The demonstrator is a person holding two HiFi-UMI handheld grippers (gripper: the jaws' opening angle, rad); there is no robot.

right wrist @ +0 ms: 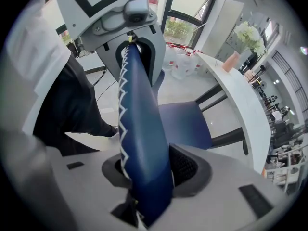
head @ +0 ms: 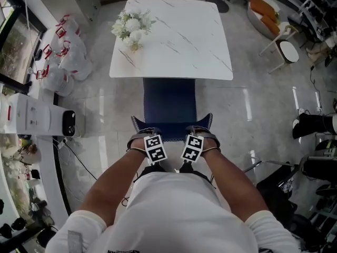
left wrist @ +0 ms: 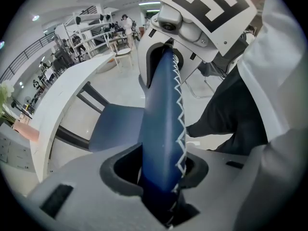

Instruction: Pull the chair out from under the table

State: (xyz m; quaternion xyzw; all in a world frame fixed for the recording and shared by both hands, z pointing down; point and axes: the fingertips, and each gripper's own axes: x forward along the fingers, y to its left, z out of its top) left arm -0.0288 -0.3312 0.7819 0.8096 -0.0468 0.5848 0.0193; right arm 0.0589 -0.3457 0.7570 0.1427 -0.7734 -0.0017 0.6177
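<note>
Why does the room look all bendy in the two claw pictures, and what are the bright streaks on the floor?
Left gripper view: the wide-angle lens bends the white table into a curve, with dark corners around the picture. Right gripper view: same bending, and the chair backrest looms huge near the lens. Head view: lights glare as streaks off the glossy floor.

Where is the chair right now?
Head view, centre: the chair has its seat partly under the table's near edge, backrest gripped by the left gripper and right gripper.
</note>
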